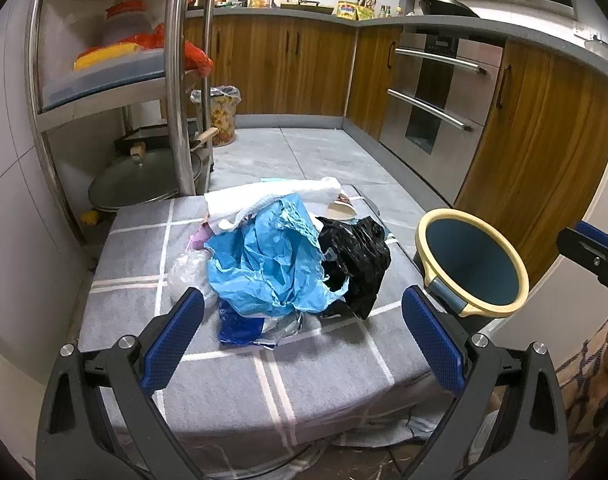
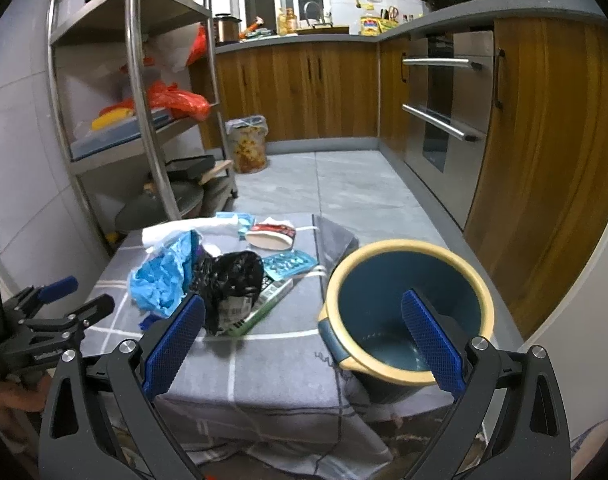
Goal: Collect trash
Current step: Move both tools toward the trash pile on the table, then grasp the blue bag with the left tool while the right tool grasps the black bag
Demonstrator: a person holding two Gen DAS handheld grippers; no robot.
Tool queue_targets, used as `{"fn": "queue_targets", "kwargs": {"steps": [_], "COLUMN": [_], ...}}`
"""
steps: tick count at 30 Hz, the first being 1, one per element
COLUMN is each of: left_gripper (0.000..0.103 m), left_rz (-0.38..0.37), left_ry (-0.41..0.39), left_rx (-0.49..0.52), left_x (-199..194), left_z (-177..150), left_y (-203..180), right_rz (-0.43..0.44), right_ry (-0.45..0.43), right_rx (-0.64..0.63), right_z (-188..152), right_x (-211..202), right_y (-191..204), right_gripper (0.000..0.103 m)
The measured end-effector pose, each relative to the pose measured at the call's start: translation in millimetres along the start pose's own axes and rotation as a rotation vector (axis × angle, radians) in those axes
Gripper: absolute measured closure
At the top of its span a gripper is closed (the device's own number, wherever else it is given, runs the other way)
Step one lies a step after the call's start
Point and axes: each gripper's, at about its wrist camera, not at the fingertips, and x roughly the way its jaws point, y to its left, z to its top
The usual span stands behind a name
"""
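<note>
A low bench (image 1: 263, 380) draped in a grey checked cloth stands in the middle of the kitchen floor, and the trash sits heaped on it. Going from the left: a clear plastic wrapper (image 1: 185, 270) at about 9 o'clock of the heap, then a white plastic bag (image 1: 263, 196) along the far side at 12 o'clock, then a crumpled blue bag (image 1: 271, 260) in the middle with a dark blue wrapper (image 1: 239, 330) poking out beneath it at 6 o'clock. Touching the blue bag on its right is a crumpled black bag (image 1: 358, 260). From the right wrist view, a teal packet (image 2: 287, 264) and a green-edged flat packet (image 2: 269, 304) lie just beside the black bag, and a white dish with a red label (image 2: 273, 236) sits farther back.

At 3 o'clock of the heap, at the bench's right edge, stands a blue bin with a yellow rim (image 1: 474, 262), tilted toward me, nothing visible inside.

The left gripper (image 1: 304, 336) hovers over the near side of the heap, fingers spread wide, holding nothing. The right gripper (image 2: 304, 336) hangs between the black bag and the bin, fingers equally wide, also holding nothing.
</note>
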Motion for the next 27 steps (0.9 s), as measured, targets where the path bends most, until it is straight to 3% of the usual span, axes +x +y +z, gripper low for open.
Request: {"fn": "queue_targets", "kwargs": {"steps": [7,10,18,27], "left_gripper": [0.007,0.016,0.016,0.026], "left_rz": [0.014,0.008,-0.011,-0.040], "left_ry": [0.050,0.085,0.130,0.217], "left_rx": [-0.002,-0.005,-0.008,0.021], "left_x": [7,13,19,41], "left_z": [0,0,4,21], "left_y": [4,6,9,18], "right_rz": [0.005,0.000,-0.010,0.075], "right_ry": [0.053,0.068,0.088,0.187], "right_rx": [0.000,0.000,0.010,0.039], "right_z": [-3,-3,-4,0], "right_x": [8,11,15,43], "right_y": [2,2,-1,4], "right_gripper": [0.005,0.005,0.005,0.005]}}
